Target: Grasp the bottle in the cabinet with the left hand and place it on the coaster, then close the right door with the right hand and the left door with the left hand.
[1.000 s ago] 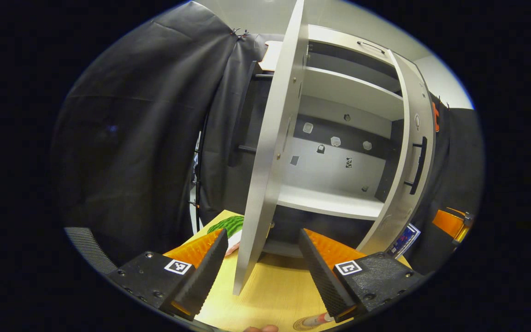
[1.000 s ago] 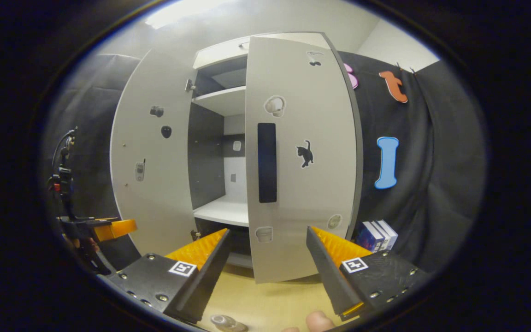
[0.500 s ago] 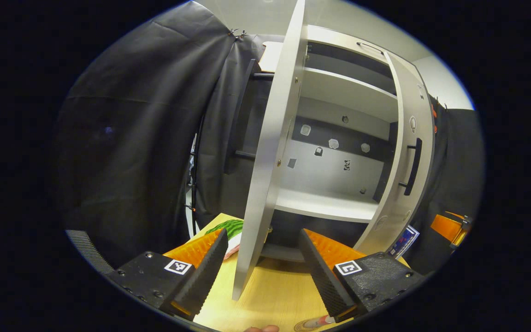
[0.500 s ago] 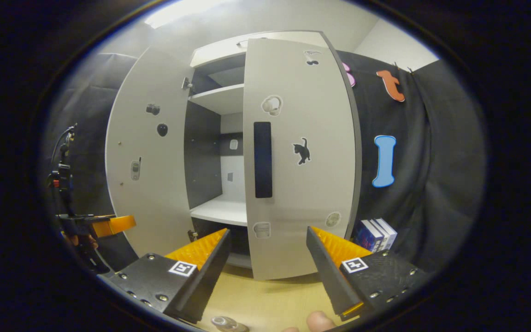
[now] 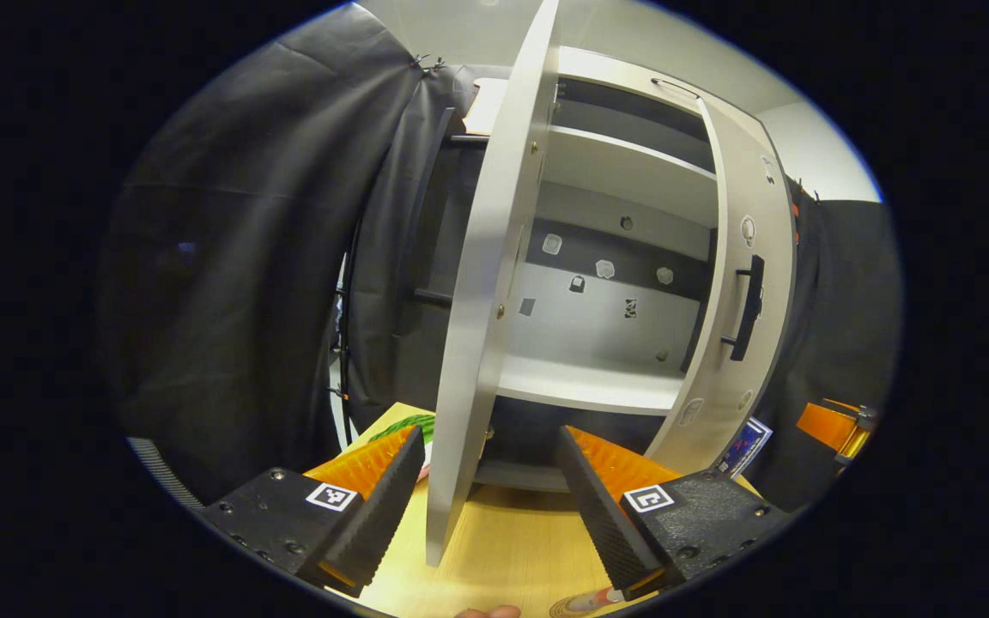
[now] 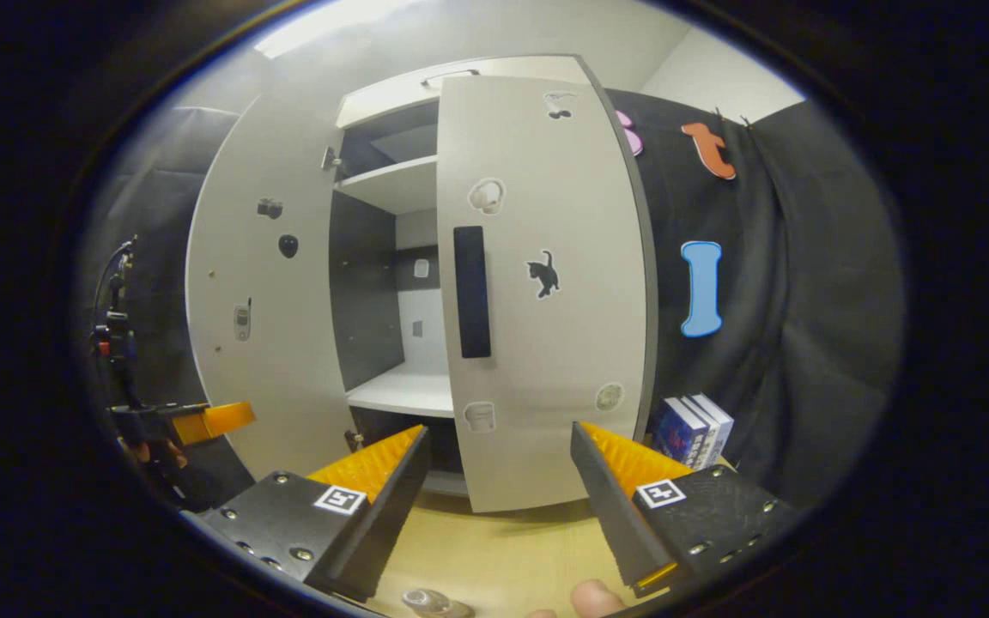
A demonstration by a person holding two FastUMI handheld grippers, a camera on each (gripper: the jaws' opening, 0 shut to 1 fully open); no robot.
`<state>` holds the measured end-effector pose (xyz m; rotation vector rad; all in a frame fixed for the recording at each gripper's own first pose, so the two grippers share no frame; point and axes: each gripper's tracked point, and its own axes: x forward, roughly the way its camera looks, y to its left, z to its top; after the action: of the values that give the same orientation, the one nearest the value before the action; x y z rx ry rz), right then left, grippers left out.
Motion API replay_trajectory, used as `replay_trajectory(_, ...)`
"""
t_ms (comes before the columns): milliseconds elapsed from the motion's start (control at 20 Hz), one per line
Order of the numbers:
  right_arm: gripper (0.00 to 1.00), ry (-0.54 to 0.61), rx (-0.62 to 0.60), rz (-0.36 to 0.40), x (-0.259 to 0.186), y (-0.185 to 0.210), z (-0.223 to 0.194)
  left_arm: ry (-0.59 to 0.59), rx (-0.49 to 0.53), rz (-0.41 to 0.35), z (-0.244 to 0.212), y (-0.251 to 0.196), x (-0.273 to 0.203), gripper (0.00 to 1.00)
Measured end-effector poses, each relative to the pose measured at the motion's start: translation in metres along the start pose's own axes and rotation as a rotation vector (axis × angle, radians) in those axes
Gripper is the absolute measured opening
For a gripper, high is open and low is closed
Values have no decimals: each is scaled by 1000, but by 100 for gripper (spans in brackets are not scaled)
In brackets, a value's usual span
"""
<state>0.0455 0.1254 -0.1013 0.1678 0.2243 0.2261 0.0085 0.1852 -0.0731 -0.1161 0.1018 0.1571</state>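
nearest to me, the left gripper (image 5: 488,481) has its fingers spread with nothing between them, and the right gripper (image 6: 499,476) is likewise spread and holds nothing. just below them, at the lower edge of the right gripper view, the small clear plastic bottle (image 6: 430,602) stands on the pale wooden tabletop (image 6: 503,549); in the left gripper view its cap end lies over the round patterned coaster (image 5: 565,608), so i judge the placing step done. farther out, the tall light-grey panel door on the right (image 6: 542,292) stands partly swung toward the white two-shelf cabinet (image 5: 623,257), with a gap remaining. i judge this door stiff and light on its hinges; push on its flat face beside the black vertical bar handle (image 6: 471,292), not on the thin edge, where a finger could slip. the matching light-grey left door (image 5: 482,318) stands wide open, edge-on to the left gripper. beyond, the lower shelf (image 5: 585,386) holds nothing.
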Motion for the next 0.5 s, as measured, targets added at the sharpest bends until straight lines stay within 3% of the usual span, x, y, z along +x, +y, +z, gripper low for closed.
replay_trajectory(350,99,13,21,-26,-4,-7,-4,1,-6,-17,-2,-5,9,94)
replay_trajectory(450,99,24,23,-20,-4,-6,-6,4,0,-22,-3,-6,8,100)
replay_trajectory(500,94,28,25,-18,-3,-6,-6,5,6,-25,-3,-7,8,97)
